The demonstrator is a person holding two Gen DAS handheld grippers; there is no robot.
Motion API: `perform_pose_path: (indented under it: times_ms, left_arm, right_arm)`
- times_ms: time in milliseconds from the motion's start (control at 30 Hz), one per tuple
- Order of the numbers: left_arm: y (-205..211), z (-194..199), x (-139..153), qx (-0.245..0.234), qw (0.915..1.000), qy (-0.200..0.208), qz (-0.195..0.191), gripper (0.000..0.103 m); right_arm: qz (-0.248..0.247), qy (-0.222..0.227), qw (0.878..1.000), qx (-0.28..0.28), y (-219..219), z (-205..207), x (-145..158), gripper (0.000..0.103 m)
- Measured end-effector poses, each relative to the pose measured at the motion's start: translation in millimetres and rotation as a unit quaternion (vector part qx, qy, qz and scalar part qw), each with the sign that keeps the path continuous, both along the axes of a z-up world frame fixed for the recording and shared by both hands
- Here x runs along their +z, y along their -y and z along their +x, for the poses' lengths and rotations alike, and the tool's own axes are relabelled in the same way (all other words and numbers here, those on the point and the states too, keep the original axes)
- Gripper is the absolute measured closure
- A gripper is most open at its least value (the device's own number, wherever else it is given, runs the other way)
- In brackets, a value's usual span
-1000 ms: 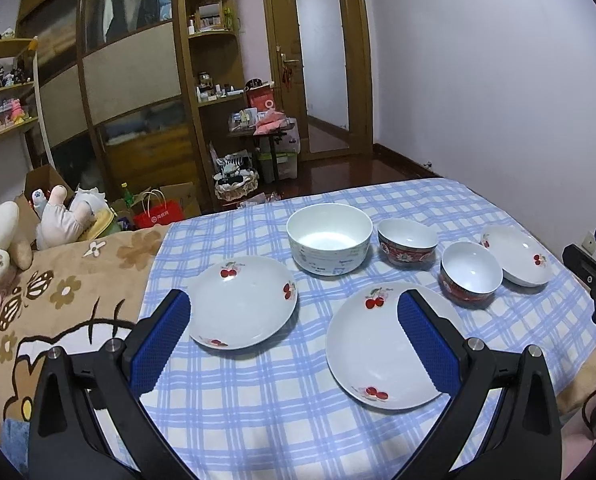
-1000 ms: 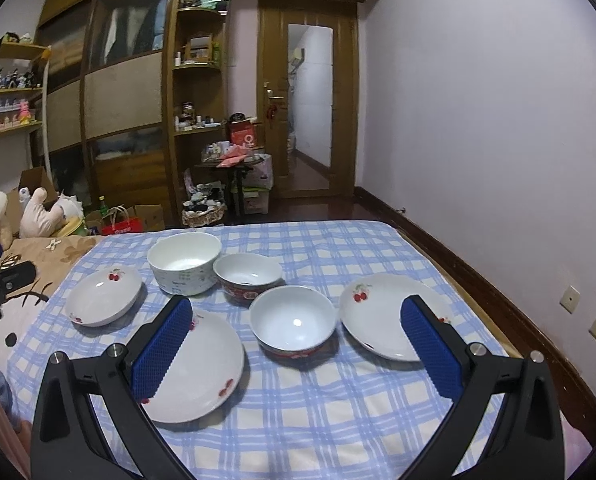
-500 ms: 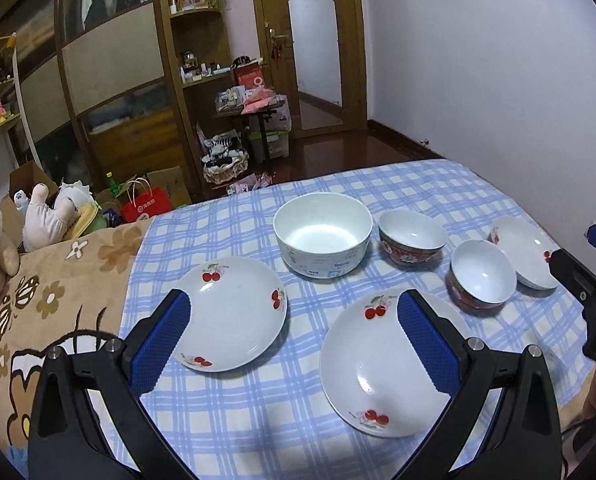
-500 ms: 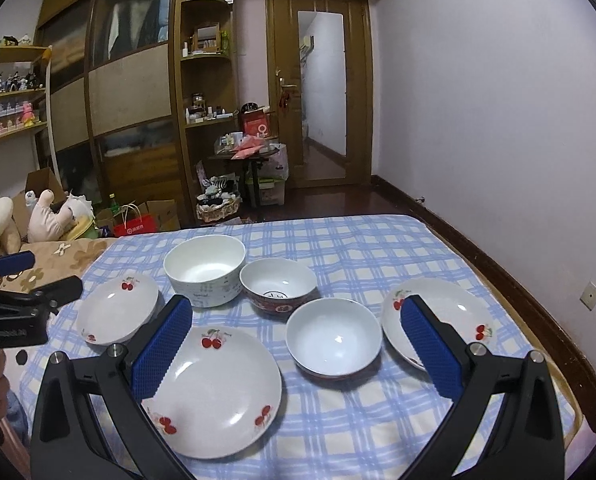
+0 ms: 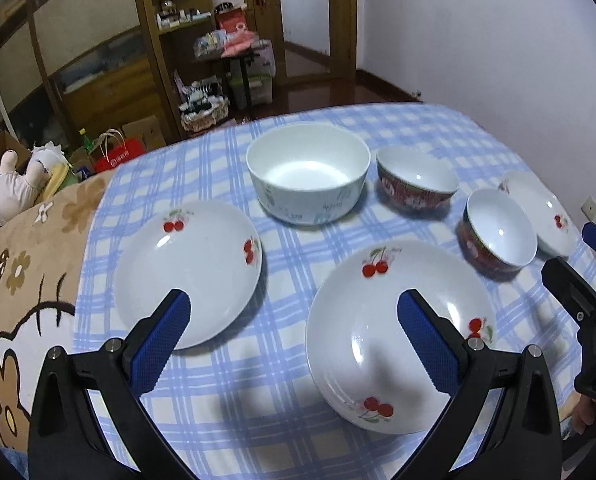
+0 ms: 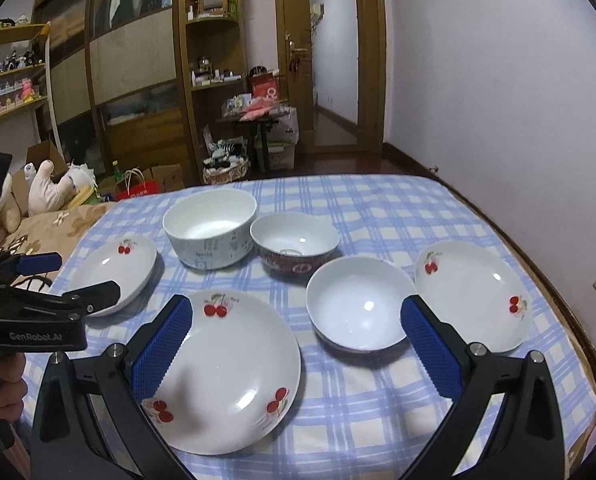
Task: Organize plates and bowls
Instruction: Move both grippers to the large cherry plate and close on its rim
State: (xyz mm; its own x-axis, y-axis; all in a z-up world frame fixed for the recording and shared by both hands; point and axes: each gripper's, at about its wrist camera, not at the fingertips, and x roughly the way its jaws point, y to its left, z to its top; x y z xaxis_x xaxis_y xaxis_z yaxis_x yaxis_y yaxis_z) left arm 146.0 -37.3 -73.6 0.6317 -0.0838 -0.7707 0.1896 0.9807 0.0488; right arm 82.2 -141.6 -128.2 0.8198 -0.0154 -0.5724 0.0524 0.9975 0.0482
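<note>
On the checked bedcover point(image 6: 362, 400) sit three cherry plates point(image 6: 233, 368) and three bowls point(image 6: 358, 312), all separate. Both grippers, left point(image 5: 293, 332) and right point(image 6: 298, 344), hover with jaws spread, empty. Glazed ceramic: stiff, slick, chippable. Pinch at the rim.

Six dishes on a blue checked cloth, right gripper point(image 6: 295, 344) above them with fingers point(image 6: 162, 346) spread wide and empty.

A large cherry plate point(image 6: 225, 372) lies nearest, a small white bowl point(image 6: 358, 308) to its right, then another cherry plate point(image 6: 474, 292). Behind sit a big white bowl point(image 6: 209, 230) and a red-patterned bowl point(image 6: 293, 246), touching. A third cherry plate point(image 6: 117, 268) lies at left, near the left gripper point(image 6: 49, 284).
</note>
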Motion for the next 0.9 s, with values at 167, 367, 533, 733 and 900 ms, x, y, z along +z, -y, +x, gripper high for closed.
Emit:
perform_pose_path:
  times_ms: [167,367,533,733,900]
  left_arm:
    - [0,4,-14,0.003,0.9998,-0.021,0.007,0.001]
    - [-1,7,-29,0.006,0.9988,-0.048,0.006,0.001]
    - [3,7,-35,-0.004,0.9983,-0.057,0.008,0.001]
    - [8,5,-44,-0.016,0.9975,-0.068,0.01,0.001]
    - [18,5,-58,-0.035,0.9951,-0.089,0.025,0.01]
  right_arm:
    - [0.003,-0.027,1.0,0.001,0,6,-14,0.0]
    - [0.007,-0.05,0.999,0.002,0,10,-28,0.0]
    - [0.011,-0.064,0.998,0.0,1,12,-36,0.0]
    - [0.01,-0.078,0.997,0.002,0,15,-43,0.0]
    - [0.018,-0.105,0.994,0.012,-2,19,-54,0.0]
